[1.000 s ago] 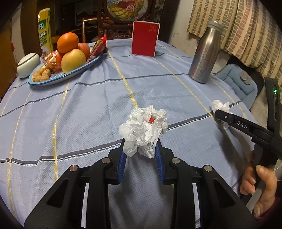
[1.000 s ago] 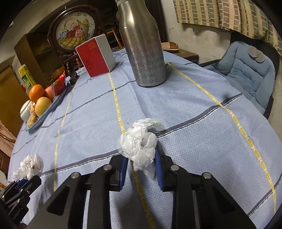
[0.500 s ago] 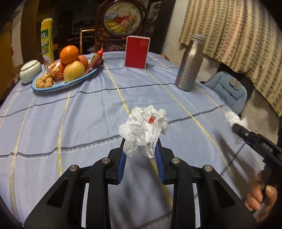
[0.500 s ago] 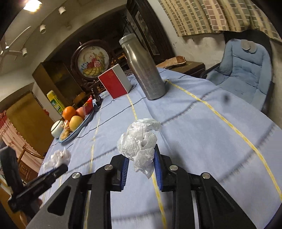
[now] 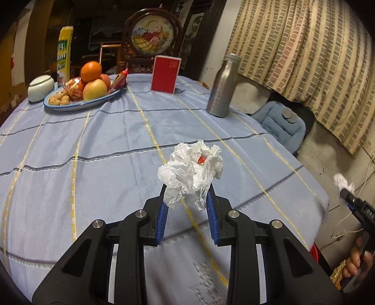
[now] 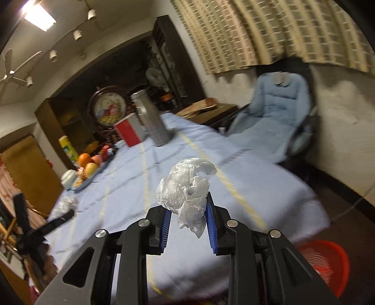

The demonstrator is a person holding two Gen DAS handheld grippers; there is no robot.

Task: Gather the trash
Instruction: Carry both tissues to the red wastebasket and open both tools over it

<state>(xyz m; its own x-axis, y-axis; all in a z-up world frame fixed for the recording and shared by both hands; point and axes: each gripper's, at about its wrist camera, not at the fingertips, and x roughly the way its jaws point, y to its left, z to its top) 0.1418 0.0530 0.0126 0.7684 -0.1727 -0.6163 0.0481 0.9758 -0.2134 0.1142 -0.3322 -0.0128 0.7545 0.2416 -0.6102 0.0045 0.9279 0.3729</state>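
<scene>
Left gripper (image 5: 186,201) grips a crumpled white wrapper (image 5: 191,172) with a red speck in it, held up above the blue-clothed counter (image 5: 105,152). Behind sit the fruit plate (image 5: 82,103), red box (image 5: 166,74) and steel bottle (image 5: 222,86). Right gripper (image 6: 187,212), off past the counter's edge, pinches a crumpled plastic bag (image 6: 186,190); a red basket (image 6: 328,265) sits low at its right.

1. Dim warm room; a ceiling lamp (image 6: 38,17) glares at 10 o'clock in the right view.
2. The right view is motion-blurred throughout; the left is sharp, smearing only at 6 o'clock.
3. Fisheye bends both edges, with black corners.
</scene>
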